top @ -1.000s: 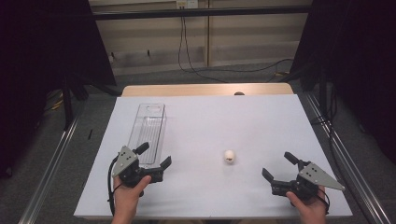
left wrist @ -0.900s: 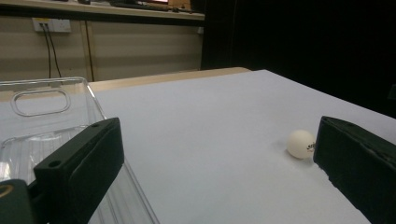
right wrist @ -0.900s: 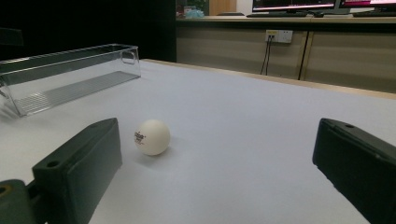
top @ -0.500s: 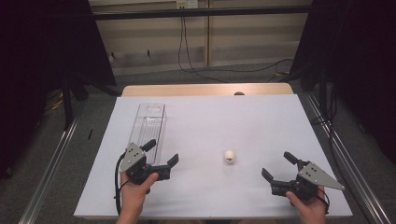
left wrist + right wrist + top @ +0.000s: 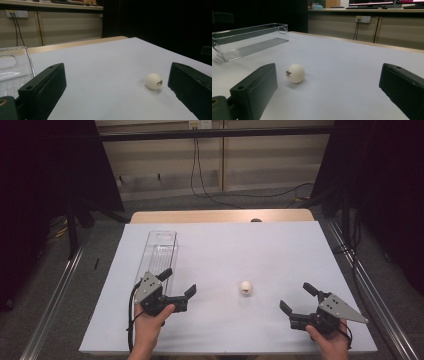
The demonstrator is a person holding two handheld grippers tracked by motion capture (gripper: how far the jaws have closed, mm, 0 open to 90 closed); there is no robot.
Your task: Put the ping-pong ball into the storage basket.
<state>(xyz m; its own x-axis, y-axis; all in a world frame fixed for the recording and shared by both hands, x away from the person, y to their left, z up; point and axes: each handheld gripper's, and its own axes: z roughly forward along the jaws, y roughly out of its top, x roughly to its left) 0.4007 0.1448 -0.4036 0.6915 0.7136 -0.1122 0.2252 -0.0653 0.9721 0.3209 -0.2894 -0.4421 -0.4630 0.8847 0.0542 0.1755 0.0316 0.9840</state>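
Left gripper (image 5: 179,282) sits jaws spread beside the clear bin (image 5: 161,251), angled right at the white ball (image 5: 246,287) mid-table; right gripper (image 5: 296,298), equally wide, flanks it, ready for a grab.

Illumination is even and overhead on the white table (image 5: 280,250); the surroundings at both sides fall into near-black. The ball (image 5: 296,73) casts a soft, short shadow. The clear bin (image 5: 249,37) shows faint reflections on its walls. In both gripper views the near fingers (image 5: 254,87) appear slightly soft-focused; the background is dim.
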